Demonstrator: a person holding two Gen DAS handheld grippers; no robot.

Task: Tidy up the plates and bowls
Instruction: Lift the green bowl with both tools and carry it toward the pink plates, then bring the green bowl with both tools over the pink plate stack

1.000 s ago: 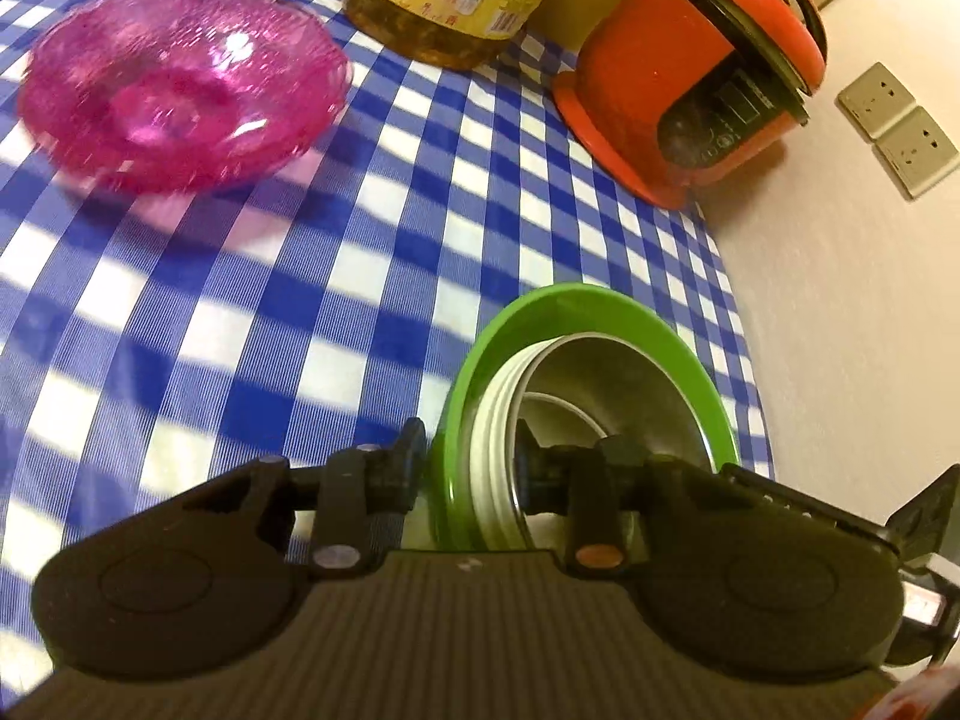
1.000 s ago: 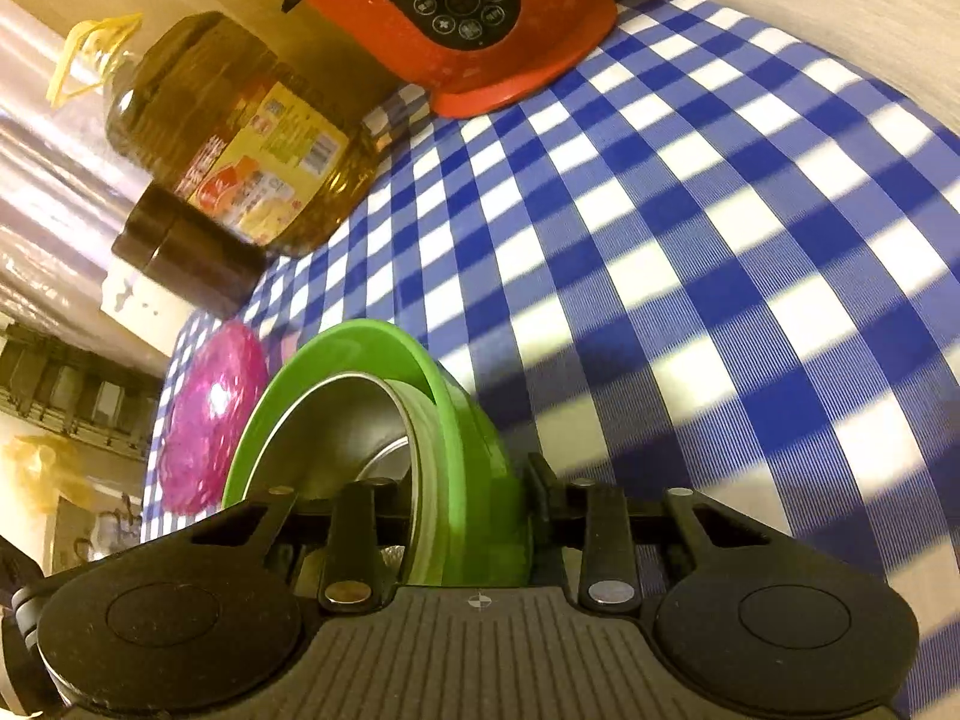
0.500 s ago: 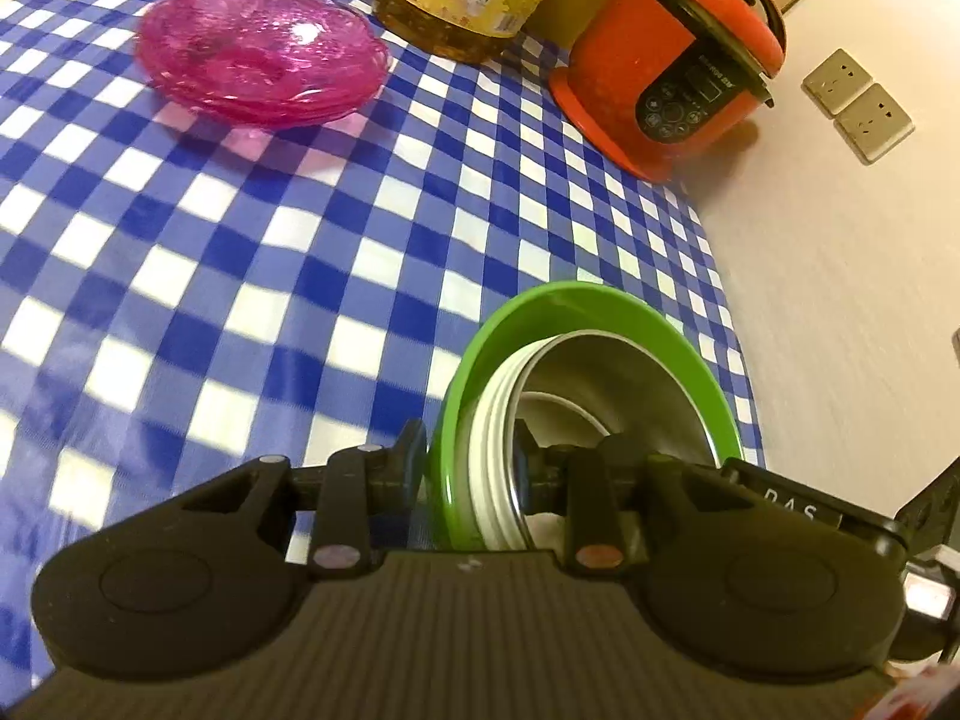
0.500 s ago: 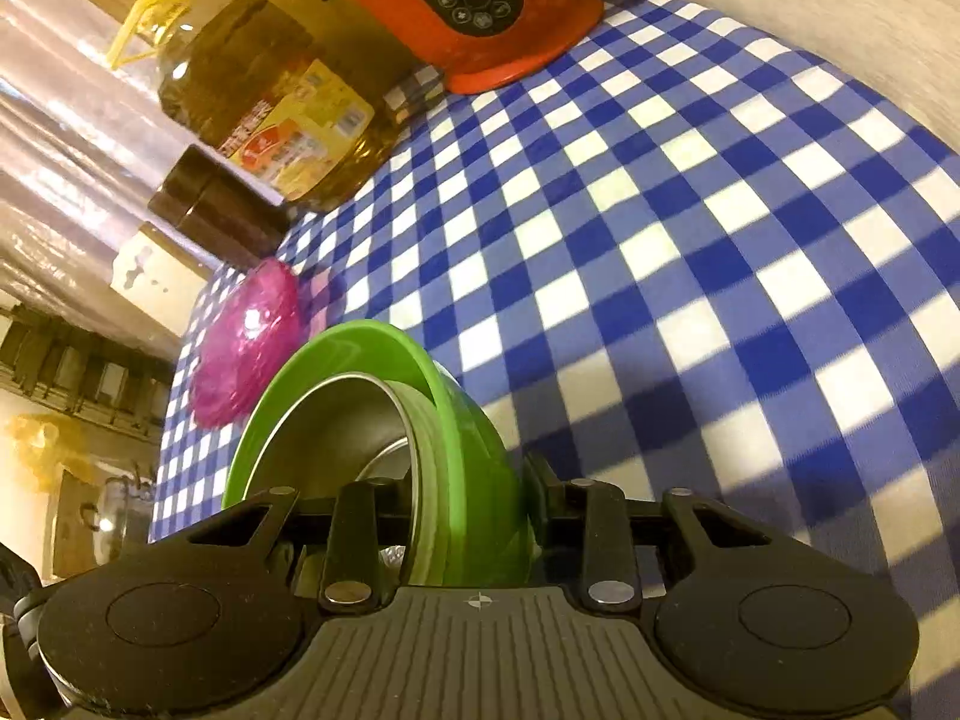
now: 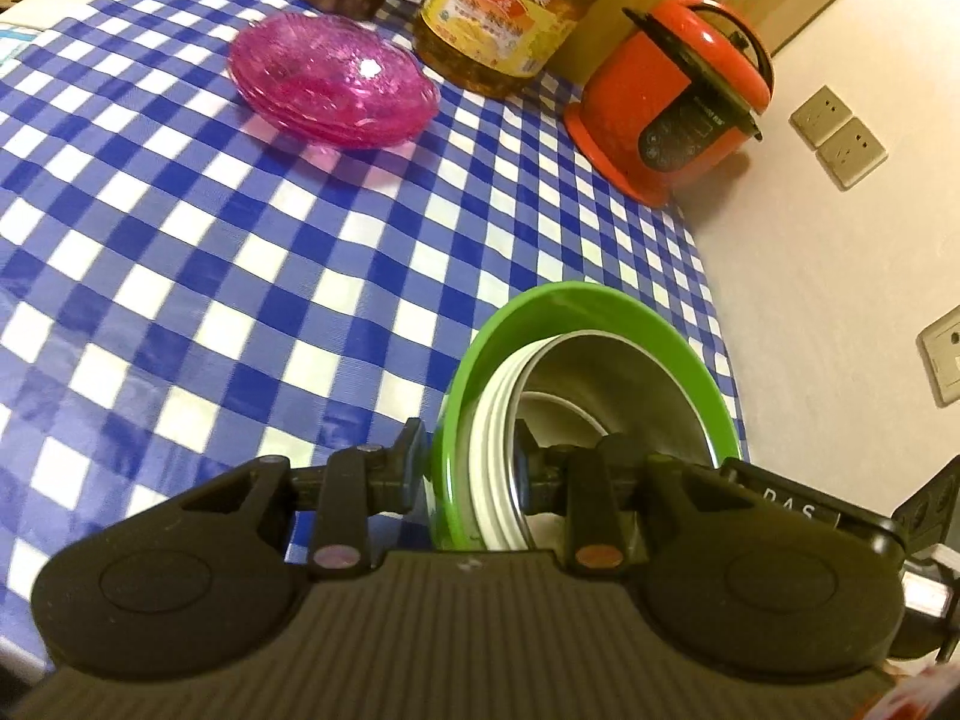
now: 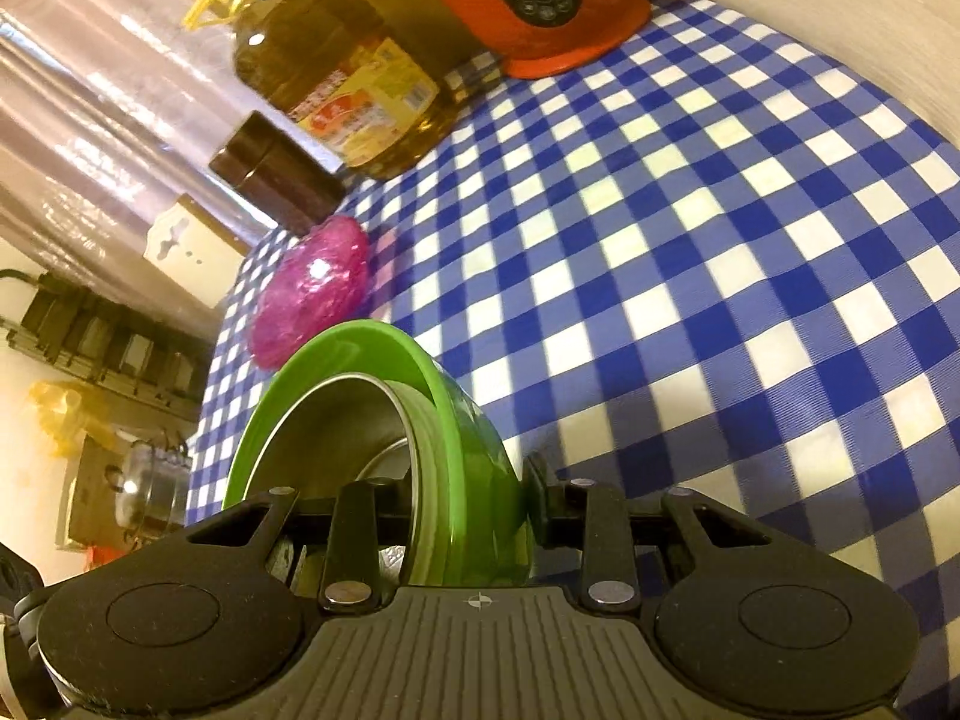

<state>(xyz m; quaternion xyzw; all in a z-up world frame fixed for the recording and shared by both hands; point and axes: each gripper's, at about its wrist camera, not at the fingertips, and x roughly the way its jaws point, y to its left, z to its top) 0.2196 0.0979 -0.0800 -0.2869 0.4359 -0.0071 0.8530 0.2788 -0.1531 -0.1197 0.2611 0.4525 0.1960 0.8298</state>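
The nested bowls (image 5: 591,360) have been carried back from the pink bowls (image 5: 333,84), over the table (image 5: 180,252). The left gripper (image 5: 471,468) is clamped on one rim, the right gripper (image 6: 468,510) on the opposite. Wall sockets (image 5: 837,135) appear only leftward; a glass pot (image 6: 150,492) only rightward.

The tablecloth (image 5: 240,276) was checked blue and white, the stacked glass dishes (image 5: 333,87) translucent pink, the outer bowl (image 5: 576,306) bright green around a silvery steel one (image 5: 606,384), the cooker (image 5: 672,96) orange-red, the oil bottle (image 5: 492,18) amber with a yellow label.
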